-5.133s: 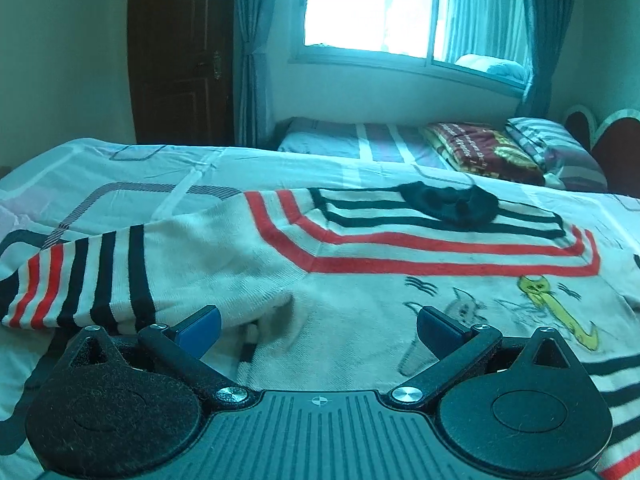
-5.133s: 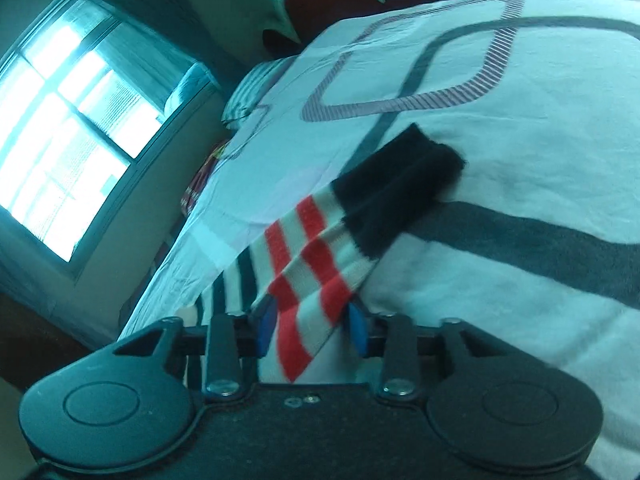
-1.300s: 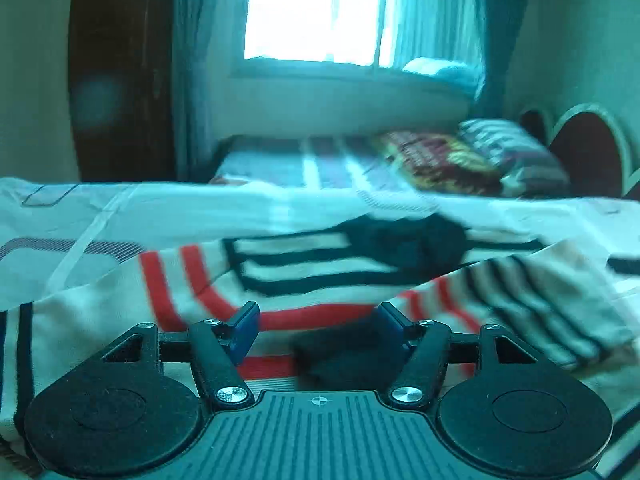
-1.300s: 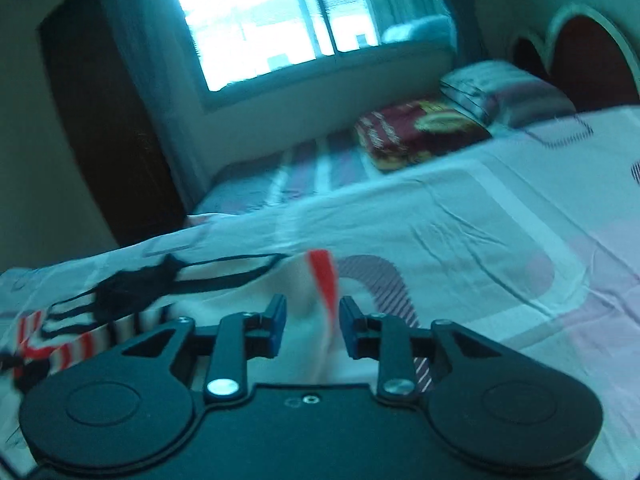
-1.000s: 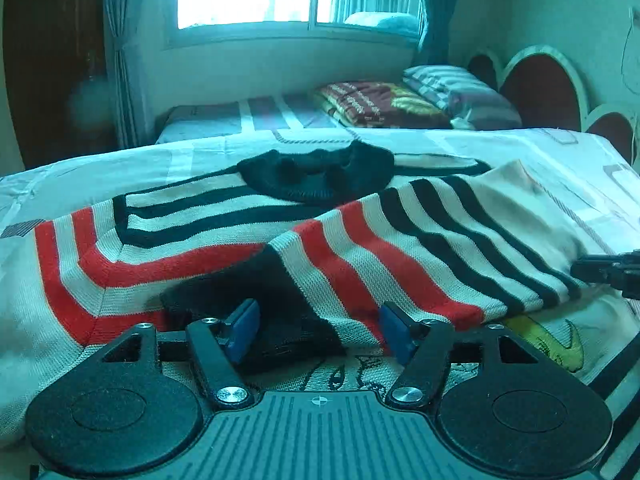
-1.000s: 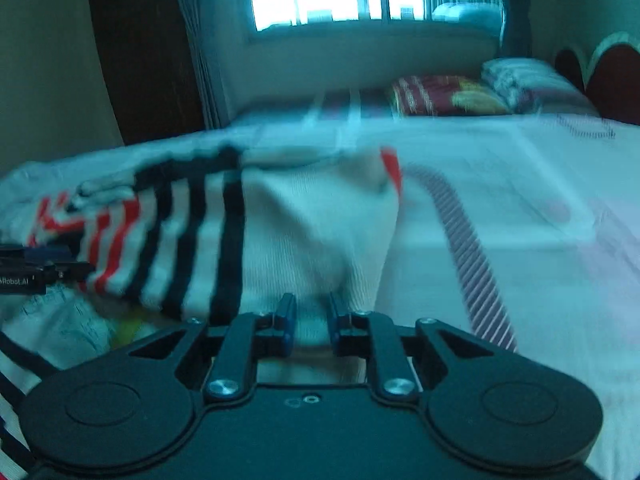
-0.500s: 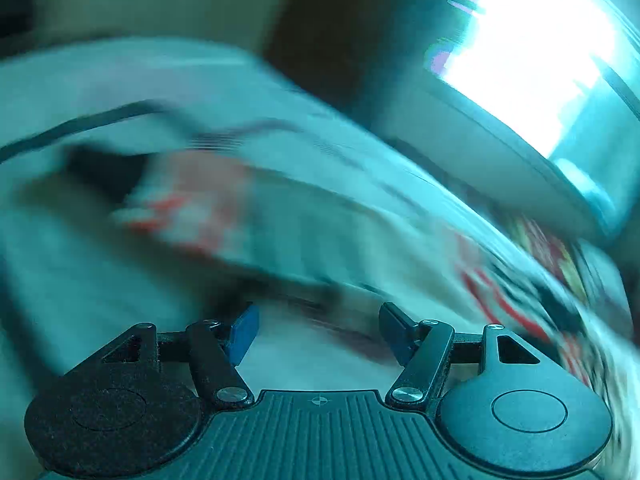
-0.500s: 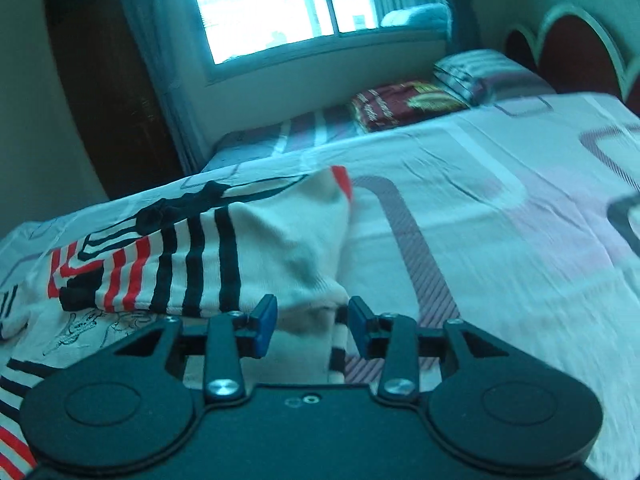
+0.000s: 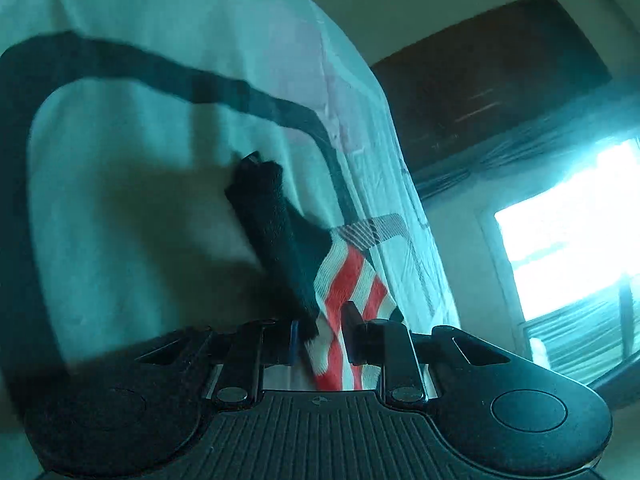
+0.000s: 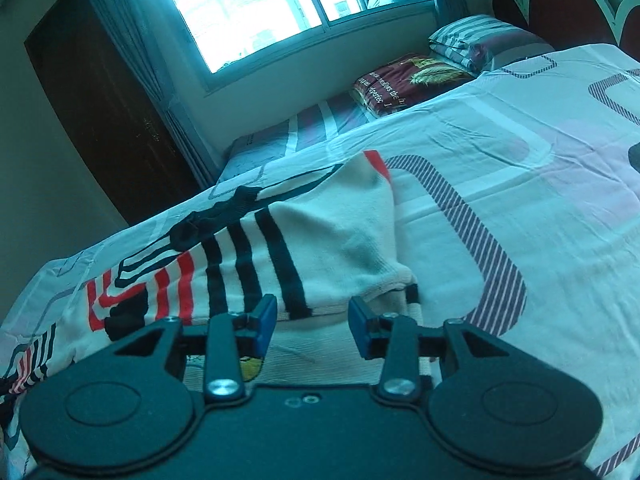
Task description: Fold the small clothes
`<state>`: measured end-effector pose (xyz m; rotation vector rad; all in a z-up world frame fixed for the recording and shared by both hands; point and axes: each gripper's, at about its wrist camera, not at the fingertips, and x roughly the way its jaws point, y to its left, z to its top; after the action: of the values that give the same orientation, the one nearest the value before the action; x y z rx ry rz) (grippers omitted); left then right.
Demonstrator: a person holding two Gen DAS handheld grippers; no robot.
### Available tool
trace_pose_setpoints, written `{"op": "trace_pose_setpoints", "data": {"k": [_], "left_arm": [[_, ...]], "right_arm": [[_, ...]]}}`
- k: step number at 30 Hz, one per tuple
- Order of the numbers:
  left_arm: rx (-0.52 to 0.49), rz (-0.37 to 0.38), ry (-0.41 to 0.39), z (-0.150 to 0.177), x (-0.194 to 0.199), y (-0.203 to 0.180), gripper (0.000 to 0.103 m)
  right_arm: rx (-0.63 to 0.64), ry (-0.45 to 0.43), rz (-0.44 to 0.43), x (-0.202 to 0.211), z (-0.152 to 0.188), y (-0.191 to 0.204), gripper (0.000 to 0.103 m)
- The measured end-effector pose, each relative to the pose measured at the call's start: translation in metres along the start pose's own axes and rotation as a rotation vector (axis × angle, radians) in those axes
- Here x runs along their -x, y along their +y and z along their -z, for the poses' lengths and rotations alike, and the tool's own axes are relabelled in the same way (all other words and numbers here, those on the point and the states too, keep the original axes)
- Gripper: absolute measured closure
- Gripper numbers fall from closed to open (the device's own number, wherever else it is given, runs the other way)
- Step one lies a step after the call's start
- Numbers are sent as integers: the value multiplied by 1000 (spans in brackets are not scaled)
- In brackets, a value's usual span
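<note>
sweater flat on the bed | one sleeve folded over it, done | my left claw pinches second sleeve cuff, fold left | right claw wide, empty

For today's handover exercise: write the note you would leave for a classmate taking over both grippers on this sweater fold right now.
Left gripper: shut on the left sleeve, pinched near its black cuff, over the bed sheet.
Right gripper: open, holding nothing, just short of the sweater.
Done: right sleeve lies folded across the sweater's body.
Left: carry the left sleeve across the body, release, then probably fold the body in half; the hem is out of view.
</note>
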<state>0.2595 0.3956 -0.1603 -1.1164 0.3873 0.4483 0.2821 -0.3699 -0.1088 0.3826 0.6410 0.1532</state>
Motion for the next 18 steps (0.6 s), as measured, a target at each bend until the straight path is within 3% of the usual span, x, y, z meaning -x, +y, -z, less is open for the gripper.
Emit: {"op": "trace_pose_setpoints", "data": {"k": [1,2,5,8,13,18], "left_arm": [[-48,-22,-1,1,1,-8,84],[-106,-31,-9,3,4,-20,97],[-264,60,-11,16,7,-73,97],[-455,152,29,57,6,-140,97],[-817,238,159,187,-13,-234,97],[-1011,280,284,308,-36,-285,97]], "right_arm": [[-5,-2,3,0,0,0,63],[-9,-4,5,1,0,0,63],[-13,-16,14,3,0,-3,63],[-23,-25,27,3,0,-8,63],[-46,-42,42,7,1,-13,63],[-44,-47,54,15,3,-16,63]]}}
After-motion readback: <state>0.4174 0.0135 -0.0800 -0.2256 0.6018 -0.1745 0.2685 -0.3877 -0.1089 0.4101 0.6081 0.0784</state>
